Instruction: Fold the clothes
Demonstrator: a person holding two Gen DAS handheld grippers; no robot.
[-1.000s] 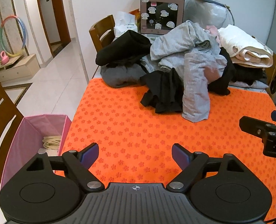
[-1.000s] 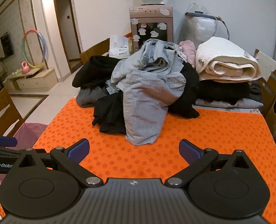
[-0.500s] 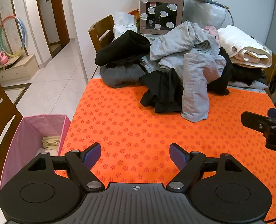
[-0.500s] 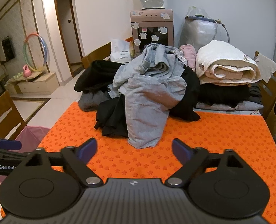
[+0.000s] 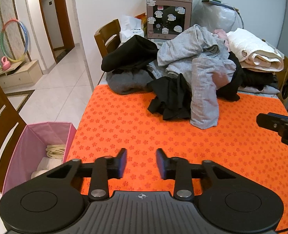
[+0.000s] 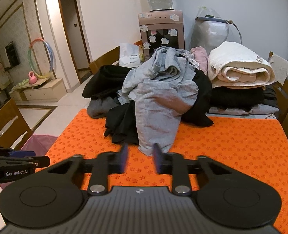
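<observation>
A heap of unfolded clothes lies at the far side of the orange mat (image 5: 136, 128): a light grey garment (image 5: 203, 89) hangs down in front, a black one (image 5: 169, 99) lies beside it, and dark ones lie at the left. The same grey garment (image 6: 159, 105) shows in the right wrist view. My left gripper (image 5: 141, 162) hovers over the near mat, empty, its jaws narrowed to a small gap. My right gripper (image 6: 140, 159) is also empty, its jaws narrowed and blurred, just short of the grey garment's hem.
A rolled white coat (image 5: 254, 52) sits on folded dark clothes at the back right. A pink bin (image 5: 38, 146) stands on the floor at the left. Wooden chairs (image 5: 107, 37) stand around the table. A water dispenser (image 6: 161, 33) is behind the heap.
Both grippers' jaws have closed from wide open to a narrow gap. The right gripper has moved a little closer to the grey garment.
</observation>
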